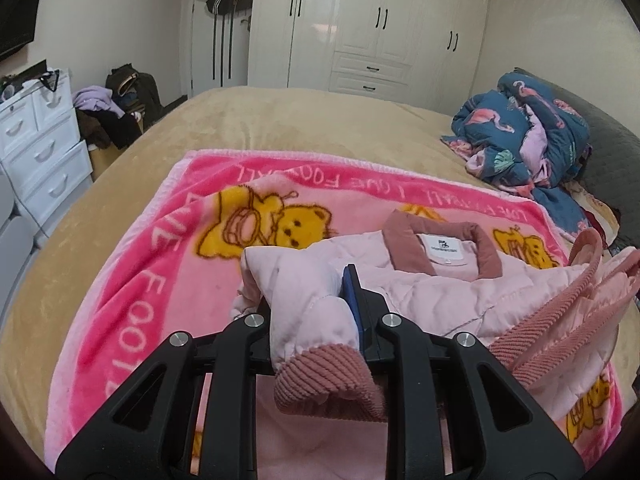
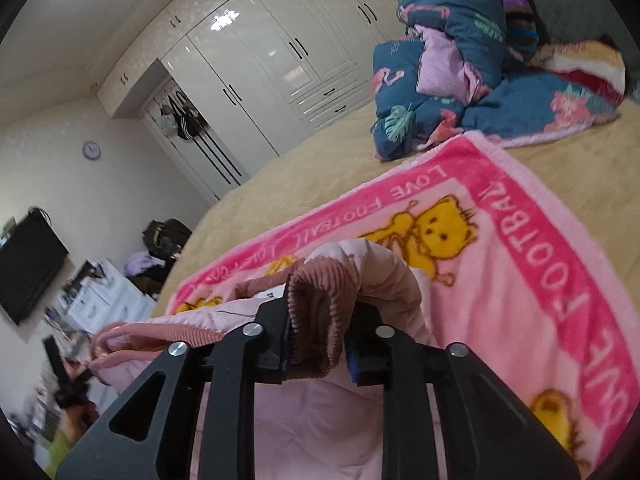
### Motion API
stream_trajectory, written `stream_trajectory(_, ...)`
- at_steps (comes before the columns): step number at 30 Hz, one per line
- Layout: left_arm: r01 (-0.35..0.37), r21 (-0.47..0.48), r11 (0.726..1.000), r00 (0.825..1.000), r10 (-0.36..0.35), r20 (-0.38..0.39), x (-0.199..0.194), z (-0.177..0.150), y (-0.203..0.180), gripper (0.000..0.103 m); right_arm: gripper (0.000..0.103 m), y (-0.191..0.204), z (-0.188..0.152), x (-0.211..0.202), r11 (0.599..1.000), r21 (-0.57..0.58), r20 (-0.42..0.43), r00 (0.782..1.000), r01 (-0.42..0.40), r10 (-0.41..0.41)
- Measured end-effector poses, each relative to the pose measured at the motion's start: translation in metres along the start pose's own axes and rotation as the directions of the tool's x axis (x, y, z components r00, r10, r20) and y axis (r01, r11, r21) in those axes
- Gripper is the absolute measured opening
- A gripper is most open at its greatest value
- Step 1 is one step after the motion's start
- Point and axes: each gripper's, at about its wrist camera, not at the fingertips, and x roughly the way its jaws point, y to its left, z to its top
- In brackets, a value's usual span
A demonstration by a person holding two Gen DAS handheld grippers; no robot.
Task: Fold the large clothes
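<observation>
Jacket [image 1: 432, 292], pale pink and quilted with a dusty-rose corduroy collar and cuffs, lies on a pink blanket [image 1: 160, 264] printed with yellow bears and the words LOVE FOOTBALL, spread over a tan bed [image 1: 280, 120]. Its collar faces away from the camera, with a white label showing inside. The left gripper [image 1: 312, 304] is clenched on one sleeve [image 1: 308, 320]: the fabric sits squeezed between the black fingers, and the ribbed cuff hangs out below them toward the camera. The right gripper [image 2: 320, 332] has the other sleeve's cuff [image 2: 316, 320] bunched between its fingers; the cloth fills the gap and touches both pads, though whether they press on it firmly I cannot tell. The rest of that sleeve curves over the top of the fingers and down onto the blanket. A crumpled blue quilt [image 1: 524, 136] with a flamingo print lies at the far right of the bed, well apart from the jacket. White wardrobe doors [image 1: 360, 20] stand behind the bed.
</observation>
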Motion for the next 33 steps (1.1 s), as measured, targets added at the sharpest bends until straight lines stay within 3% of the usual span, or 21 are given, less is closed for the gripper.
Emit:
stream_trajectory(2, -0.004, -0.003, 1.0, 1.0, 0.004, -0.013, 0.009, -0.001, 0.0, 0.015, 0.037, -0.004, 0.001, 0.002, 0.999, 0.031, 0.005, 0.999, -0.044, 0.044)
stream_trajectory(3, -0.004, -0.004, 1.0, 1.0, 0.004, -0.019, 0.013, -0.001, 0.0, 0.016, 0.052, -0.007, 0.0, 0.002, 0.995, 0.052, 0.016, 0.996, -0.086, 0.085)
stream_trajectory(4, -0.004, -0.006, 1.0, 1.0, 0.004, -0.025, 0.017, -0.001, 0.001, 0.016, 0.076, -0.008, -0.001, -0.001, 0.993, 0.06, 0.032, 0.994, -0.106, 0.104)
stream_trajectory(5, -0.005, -0.008, 1.0, 1.0, 0.005, -0.029, 0.02, -0.001, 0.0, 0.016, 0.084, -0.008, -0.003, -0.005, 0.992, 0.059, 0.06, 0.992, -0.111, 0.108)
stream_trajectory(7, -0.004, -0.011, 1.0, 0.999, 0.004, -0.035, 0.025, -0.001, 0.0, 0.017, 0.086, -0.007, -0.007, -0.008, 0.993, 0.026, 0.066, 0.992, -0.113, 0.111)
stream_trajectory(12, -0.015, -0.013, 1.0, 0.999, 0.014, -0.051, 0.039, -0.002, -0.004, 0.02, 0.086, 0.003, -0.031, 0.002, 0.984, -0.157, 0.024, 0.997, 0.083, -0.08)
stream_trajectory(18, -0.011, -0.053, 0.999, 0.999, 0.008, -0.054, 0.045, -0.001, -0.003, 0.028, 0.086, 0.002, -0.065, 0.04, 0.916, -0.322, -0.078, 0.957, 0.24, -0.278)
stream_trajectory(20, 0.021, -0.062, 0.998, 0.999, -0.024, -0.041, 0.041, 0.0, -0.004, 0.046, 0.086, -0.002, -0.07, 0.049, 0.913, -0.33, -0.103, 0.953, 0.238, -0.286)
stream_trajectory(21, 0.046, -0.068, 0.997, 0.998, -0.048, -0.033, 0.039, 0.001, -0.005, 0.072, 0.086, -0.005, -0.074, 0.052, 0.915, -0.326, -0.11, 0.952, 0.236, -0.285)
stream_trajectory(22, 0.059, -0.071, 0.996, 0.998, -0.061, -0.024, 0.037, 0.002, -0.006, 0.084, 0.086, -0.006, -0.076, 0.052, 0.918, -0.322, -0.11, 0.954, 0.233, -0.28)
stream_trajectory(26, 0.012, -0.018, 1.0, 0.999, -0.011, 0.031, 0.02, 0.008, -0.02, 0.094, 0.086, -0.01, -0.078, 0.051, 0.926, -0.302, -0.105, 0.958, 0.226, -0.268)
stream_trajectory(33, -0.048, 0.017, 0.999, 0.987, 0.044, 0.156, -0.021, 0.01, -0.013, 0.094, 0.086, -0.011, -0.079, 0.039, 0.937, -0.275, -0.076, 0.967, 0.214, -0.243)
